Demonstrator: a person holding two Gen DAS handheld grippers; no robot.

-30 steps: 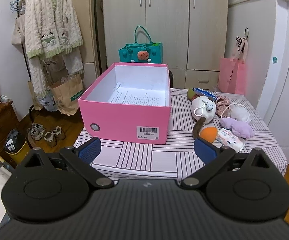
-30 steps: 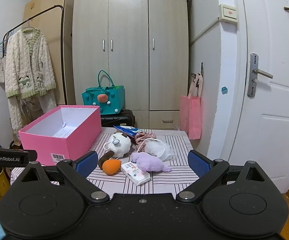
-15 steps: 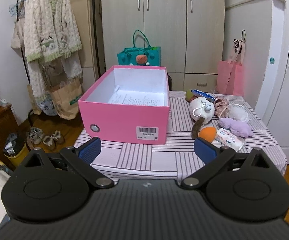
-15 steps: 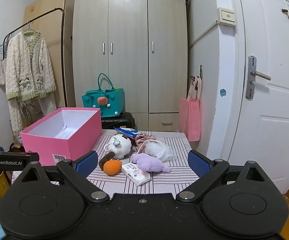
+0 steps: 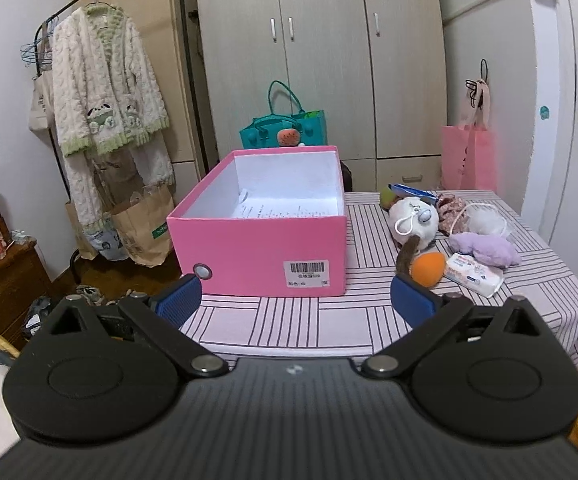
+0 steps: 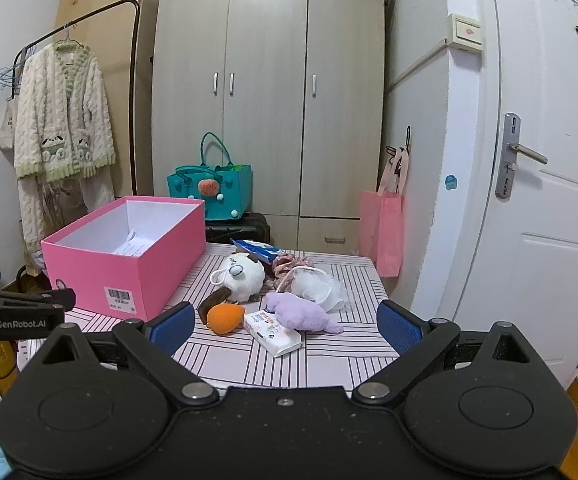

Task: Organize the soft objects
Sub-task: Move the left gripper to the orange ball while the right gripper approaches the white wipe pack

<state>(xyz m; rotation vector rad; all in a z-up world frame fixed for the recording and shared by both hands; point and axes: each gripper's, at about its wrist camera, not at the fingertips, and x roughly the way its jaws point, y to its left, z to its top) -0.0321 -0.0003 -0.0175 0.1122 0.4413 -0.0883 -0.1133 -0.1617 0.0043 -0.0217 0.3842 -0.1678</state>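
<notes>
An open pink box stands on the left of a striped table, with only a paper sheet inside. To its right lie a white plush, an orange plush, a purple plush, a tissue pack, a white mesh pouf and a pink scrunchie. My left gripper is open and empty before the box. My right gripper is open and empty before the soft things.
A wardrobe stands behind the table, with a teal bag at its foot. A clothes rack with a cardigan is at left. A pink bag hangs by the white door at right.
Both grippers have risen and tilted up slightly, so the table sits lower in view. Both stay open. Nothing on the table has moved.
</notes>
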